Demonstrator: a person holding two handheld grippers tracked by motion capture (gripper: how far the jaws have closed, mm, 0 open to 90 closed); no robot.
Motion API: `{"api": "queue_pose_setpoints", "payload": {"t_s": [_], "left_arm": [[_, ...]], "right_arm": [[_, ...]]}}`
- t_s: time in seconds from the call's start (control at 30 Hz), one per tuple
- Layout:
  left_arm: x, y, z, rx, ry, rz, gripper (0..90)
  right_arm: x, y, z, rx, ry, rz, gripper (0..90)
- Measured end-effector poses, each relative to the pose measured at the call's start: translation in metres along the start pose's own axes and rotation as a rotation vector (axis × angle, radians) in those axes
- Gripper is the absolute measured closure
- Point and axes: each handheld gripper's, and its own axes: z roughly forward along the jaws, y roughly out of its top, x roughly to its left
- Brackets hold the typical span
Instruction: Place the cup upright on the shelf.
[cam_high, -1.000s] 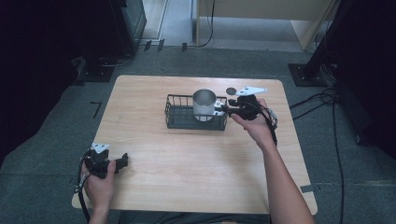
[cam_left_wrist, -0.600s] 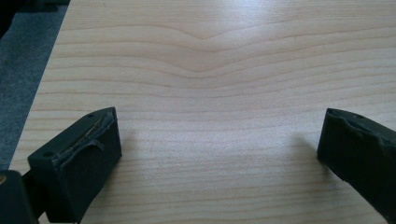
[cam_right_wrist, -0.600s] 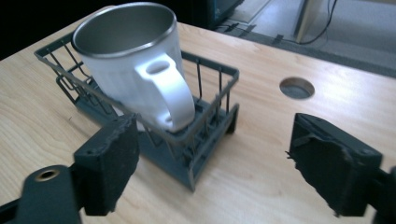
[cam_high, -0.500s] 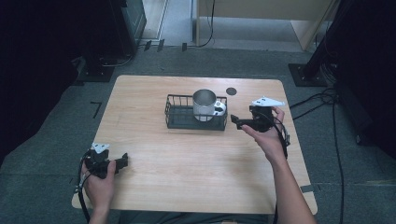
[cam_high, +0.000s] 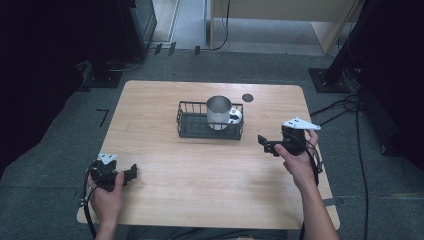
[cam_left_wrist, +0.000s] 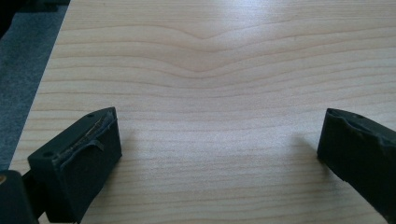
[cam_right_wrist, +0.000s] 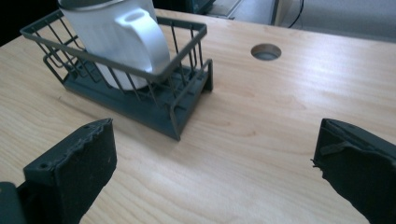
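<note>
Though plain white, mug (cam_right_wrist: 122, 39) stands in basket (cam_right_wrist: 140, 100).

Left gripper (cam_left_wrist: 219, 154) jaws wide apart, bare wooden table (cam_left_wrist: 210, 70)

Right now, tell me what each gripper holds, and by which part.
Nothing is held. The right gripper is open beside the dark wire basket that holds the white metal mug; the left gripper is open over bare wooden table.

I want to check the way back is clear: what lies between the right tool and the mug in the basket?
Bare tabletop, then the wire basket's end wall in front of the mug; the right tool is open. The right gripper view shows it.
</note>
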Motion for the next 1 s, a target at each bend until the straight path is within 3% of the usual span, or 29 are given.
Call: {"api": "queue_pose_setpoints", "payload": {"t_s": [1.0], "left_arm": [[0.0,0.0,0.0,0.0,0.0,0.0,0.0]], "right_arm": [[-0.035,-0.081,-0.044,0.045,-0.134,0.095,0.0]]}}
